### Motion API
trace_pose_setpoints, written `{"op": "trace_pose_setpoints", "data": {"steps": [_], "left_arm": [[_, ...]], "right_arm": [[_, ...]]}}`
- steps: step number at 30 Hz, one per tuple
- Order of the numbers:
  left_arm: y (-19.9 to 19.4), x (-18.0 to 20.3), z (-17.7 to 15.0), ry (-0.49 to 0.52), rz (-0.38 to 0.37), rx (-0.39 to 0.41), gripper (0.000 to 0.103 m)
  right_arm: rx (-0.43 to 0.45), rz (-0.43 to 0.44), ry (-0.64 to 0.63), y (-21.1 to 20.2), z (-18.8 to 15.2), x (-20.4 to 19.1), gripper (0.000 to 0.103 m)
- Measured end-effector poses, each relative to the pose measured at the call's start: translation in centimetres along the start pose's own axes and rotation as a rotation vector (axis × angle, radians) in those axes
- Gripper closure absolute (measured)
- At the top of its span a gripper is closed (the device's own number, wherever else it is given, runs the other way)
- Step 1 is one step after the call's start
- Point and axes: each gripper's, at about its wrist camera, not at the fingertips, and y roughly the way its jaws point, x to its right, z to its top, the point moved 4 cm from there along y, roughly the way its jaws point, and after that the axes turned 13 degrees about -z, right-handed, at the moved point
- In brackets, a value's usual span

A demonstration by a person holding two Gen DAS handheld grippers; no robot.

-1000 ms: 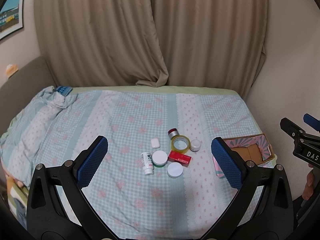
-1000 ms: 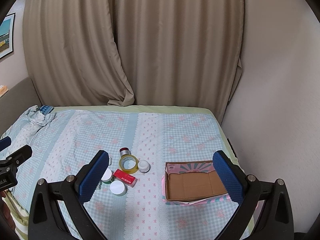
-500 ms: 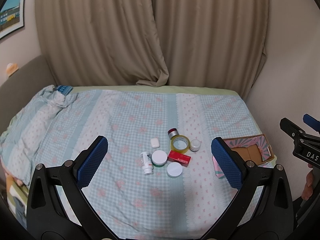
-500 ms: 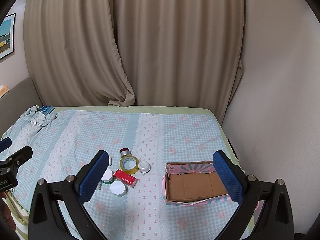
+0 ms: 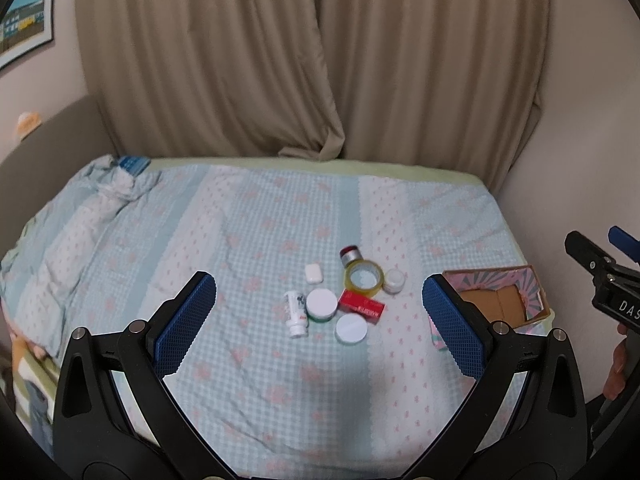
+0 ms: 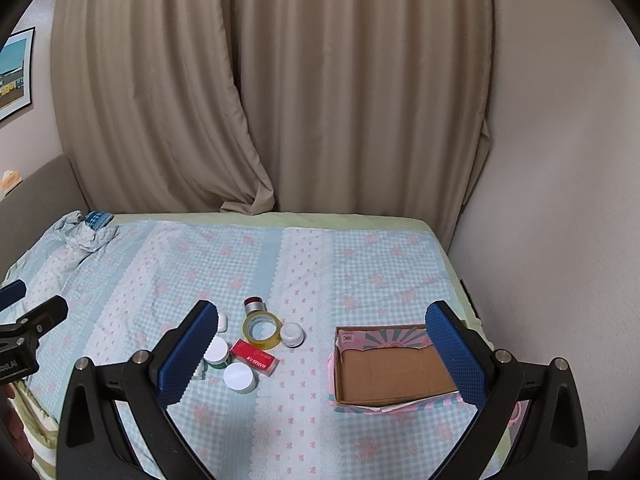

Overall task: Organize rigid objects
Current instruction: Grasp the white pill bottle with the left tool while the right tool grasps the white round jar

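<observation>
Left tool point(image 5: 319, 316): held above the bed, blue pads spread wide, nothing between them.
Right tool point(image 6: 320, 344): also up over the bed, pads spread wide, nothing pinched.
Bed point(image 5: 248, 240): blue and white checked cover with pink flowers, under both tools.
Pile of small things: ahead of the left tool, between its two pads; ahead and left of the right tool, by its left pad.
Tape roll point(image 5: 363, 279): yellow ring, lying flat, far side of the pile, touching the silver jar behind it.
Silver jar point(image 5: 350, 255): small, dark red top, farthest from the left tool.
Red box point(image 5: 361, 307): flat, just on the near side of the tape roll.
White bottle point(image 5: 295, 312): lying on its side, left end of the pile.
Green jar point(image 5: 321, 304): white lid, right beside the white bottle, touching the red box.
White lid jar point(image 5: 351, 328): round, nearest to the left tool.
Small white case point(image 5: 313, 273): rounded, on the far left of the pile.
Little clear jar point(image 5: 394, 279): white top, just right of the tape roll.
Cardboard box point(image 6: 384, 364): open, brown inside, pink and teal outside, ahead of the right tool near its right pad, well apart from the pile.
Curtains point(image 6: 280, 100): beige, behind the bed.
</observation>
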Motion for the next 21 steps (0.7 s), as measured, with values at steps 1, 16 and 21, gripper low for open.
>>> {"op": "trace_pose_setpoints", "data": {"steps": [1,16,21], "left_arm": [[0.4,-0.2,-0.2,-0.003,0.006,-0.014,0.001],[13.4,-10.5,-4.1,-0.012,-0.099,-0.292,0.001],[21.2,-14.2,-6.0,-0.03,-0.161,-0.457,0.001]], "right_arm": [[-0.003,0.009,-0.005,0.2,-0.1,0.0,0.0],[-0.241,0.044,0.068,8.3,-5.7,-7.1,0.0],[-0.301,0.024,0.087,11.3,-8.6,-10.5,0.0]]}}
